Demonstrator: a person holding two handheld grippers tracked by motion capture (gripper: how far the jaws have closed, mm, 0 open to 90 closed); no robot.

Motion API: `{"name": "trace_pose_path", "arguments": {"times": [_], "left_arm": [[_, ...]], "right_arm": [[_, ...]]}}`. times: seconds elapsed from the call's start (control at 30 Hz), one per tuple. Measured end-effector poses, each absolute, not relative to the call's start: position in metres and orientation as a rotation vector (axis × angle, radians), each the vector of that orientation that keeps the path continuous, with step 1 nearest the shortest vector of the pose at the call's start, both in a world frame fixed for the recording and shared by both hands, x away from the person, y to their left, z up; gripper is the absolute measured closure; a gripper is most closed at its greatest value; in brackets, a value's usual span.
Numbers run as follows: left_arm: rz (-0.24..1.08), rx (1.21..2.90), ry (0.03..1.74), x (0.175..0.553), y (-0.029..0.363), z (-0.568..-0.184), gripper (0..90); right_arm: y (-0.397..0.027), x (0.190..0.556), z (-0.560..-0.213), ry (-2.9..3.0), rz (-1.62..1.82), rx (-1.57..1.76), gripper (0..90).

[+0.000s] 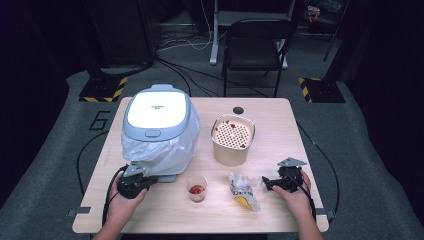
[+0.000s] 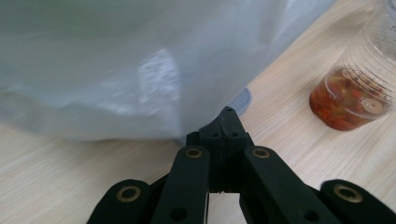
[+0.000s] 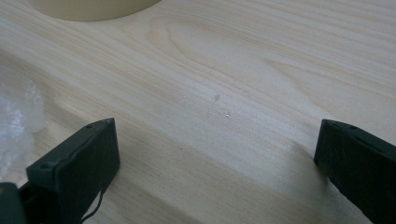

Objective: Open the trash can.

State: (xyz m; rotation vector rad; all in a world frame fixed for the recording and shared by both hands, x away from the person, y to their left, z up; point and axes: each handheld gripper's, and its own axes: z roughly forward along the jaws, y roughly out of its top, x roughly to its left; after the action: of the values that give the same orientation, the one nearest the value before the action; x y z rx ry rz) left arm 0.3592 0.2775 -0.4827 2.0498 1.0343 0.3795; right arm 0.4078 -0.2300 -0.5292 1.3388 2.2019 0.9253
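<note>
Left tool [image 2: 227,122] pinched on the plastic bag [image 2: 116,70]; right tool [image 3: 217,154] apart over the pale wood bench [image 3: 233,56]; no legible writing.

On my tabletop [image 1: 280,115] the rice cooker [image 1: 157,112] stands at the far left, with a plastic bag [image 1: 165,147] draped over its front. To its right, apart from it, stands the tub [image 1: 232,140]. Nearer to me, a small cup [image 1: 197,188] sits just before the cooker's right corner, and a crumpled wrapper [image 1: 243,190] lies right of the cup. My left claw [image 1: 150,180] is at the bag's lower edge, left of the cup; my right claw [image 1: 265,184] lies just right of the wrapper.
</note>
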Motion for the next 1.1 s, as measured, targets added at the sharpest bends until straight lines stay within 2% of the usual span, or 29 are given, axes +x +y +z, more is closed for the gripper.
{"name": "trace_pose_path", "arguments": {"times": [0.1,0.13,0.2,0.63,0.73,0.83,1.1], "left_arm": [[0.4,2.049,1.022,0.362,0.27,-0.484,90.0],[0.362,2.006,1.111,0.361,0.263,-0.487,90.0],[0.375,2.0,1.14,0.363,0.259,-0.49,90.0],[0.414,2.059,1.072,0.368,0.251,-0.5,90.0],[0.405,2.055,1.069,0.369,0.252,-0.501,90.0],[0.384,2.022,1.112,0.369,0.252,-0.503,90.0],[0.385,2.05,1.066,0.372,0.253,-0.511,90.0]], "right_arm": [[-0.23,0.408,-0.529,2.202,0.925,1.339,0.0],[-0.23,0.408,-0.529,2.202,0.925,1.34,0.0],[-0.23,0.408,-0.529,2.202,0.926,1.339,0.0],[-0.23,0.408,-0.529,2.202,0.925,1.34,0.0],[-0.23,0.405,-0.529,2.178,0.934,1.34,4.1],[-0.23,0.405,-0.529,2.176,0.934,1.34,4.3],[-0.228,0.405,-0.528,2.162,0.928,1.368,5.2]]}}
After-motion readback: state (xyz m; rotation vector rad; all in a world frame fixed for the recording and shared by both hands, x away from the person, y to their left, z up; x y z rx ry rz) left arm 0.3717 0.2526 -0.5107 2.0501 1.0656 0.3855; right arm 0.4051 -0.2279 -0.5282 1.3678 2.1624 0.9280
